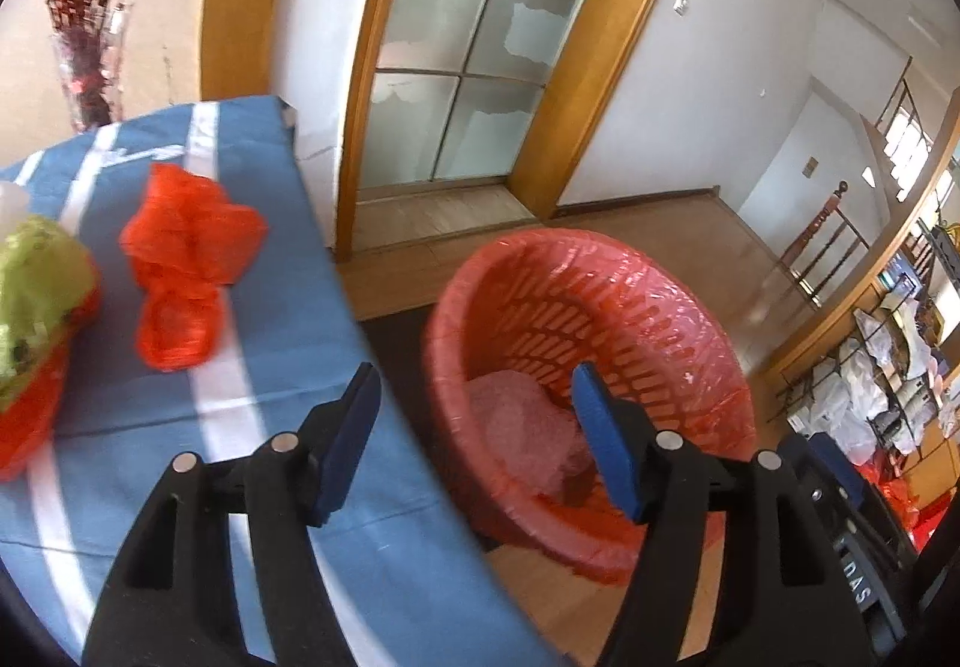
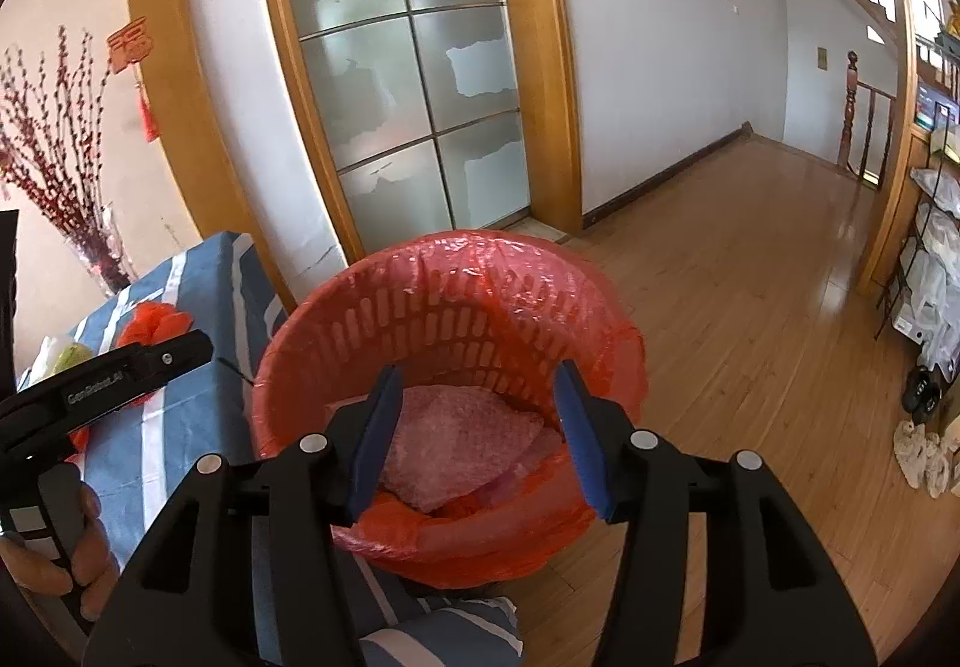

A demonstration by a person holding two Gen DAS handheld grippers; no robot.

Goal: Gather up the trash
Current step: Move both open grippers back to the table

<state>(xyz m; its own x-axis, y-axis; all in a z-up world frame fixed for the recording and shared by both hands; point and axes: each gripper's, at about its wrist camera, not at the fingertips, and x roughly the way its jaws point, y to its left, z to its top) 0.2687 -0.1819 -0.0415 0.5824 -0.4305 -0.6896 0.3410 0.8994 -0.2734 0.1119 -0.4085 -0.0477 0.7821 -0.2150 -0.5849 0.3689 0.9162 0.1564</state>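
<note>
Two tongs are open and hold nothing. The left tongs (image 1: 477, 427) hang over the edge of the tabletop (image 1: 288, 367), which wears a blue cloth with white stripes. The right tongs (image 2: 474, 427) hang right above the red trash basket (image 2: 300, 367), which stands on the wood floor just beside the tabletop. A thin red plastic liner covers the basket's rim. Pink bubble wrap (image 2: 456, 439) already lies at the bottom.

On the tabletop, ahead of the left tongs and to the left, lies a crumpled red plastic bag (image 1: 186, 259). Farther left sits a green and red bundle (image 1: 36, 307), partly cut off by the view's edge.

The red bag looks very light, soft and a bit slippery. It will squash flat when pinched. I think the best spot to grab is the thick bunched middle, where the folds pile up, not a loose thin flap that could slide out.
</note>
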